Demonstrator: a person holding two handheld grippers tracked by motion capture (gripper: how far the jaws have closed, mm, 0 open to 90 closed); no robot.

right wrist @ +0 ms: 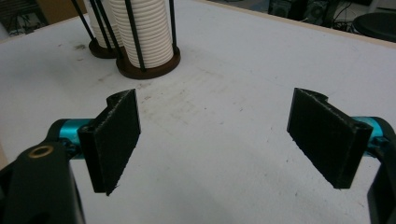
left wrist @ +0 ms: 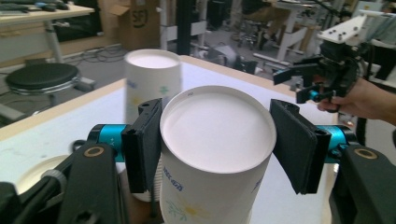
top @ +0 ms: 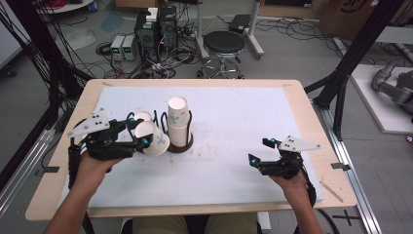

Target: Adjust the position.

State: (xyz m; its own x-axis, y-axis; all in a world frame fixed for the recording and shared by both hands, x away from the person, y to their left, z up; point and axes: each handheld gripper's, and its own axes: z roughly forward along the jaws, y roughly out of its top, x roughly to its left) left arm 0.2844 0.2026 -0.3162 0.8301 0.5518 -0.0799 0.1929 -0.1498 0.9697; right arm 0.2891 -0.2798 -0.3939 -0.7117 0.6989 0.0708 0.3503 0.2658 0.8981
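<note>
A white paper cup [top: 155, 140] with a flower print lies tilted on its side between my left gripper's [top: 141, 134] jaws, its open mouth toward the camera in the left gripper view [left wrist: 217, 135]. My left gripper [left wrist: 217, 144] is shut on its wall, just left of a tall stack of cups [top: 178, 122] in a black wire holder. That stack [left wrist: 152, 79] stands right behind the held cup. A second, lower stack [top: 142, 116] sits behind my left gripper. My right gripper [top: 259, 151] hovers open at the table's right front, jaws [right wrist: 219, 135] wide with nothing between them.
The white-covered table [top: 234, 122] has wooden edges. In the right gripper view the two holders [right wrist: 148, 70] stand at the far left. A round stool [top: 224, 44], computers and cables sit on the floor beyond the table. Black frame posts flank both sides.
</note>
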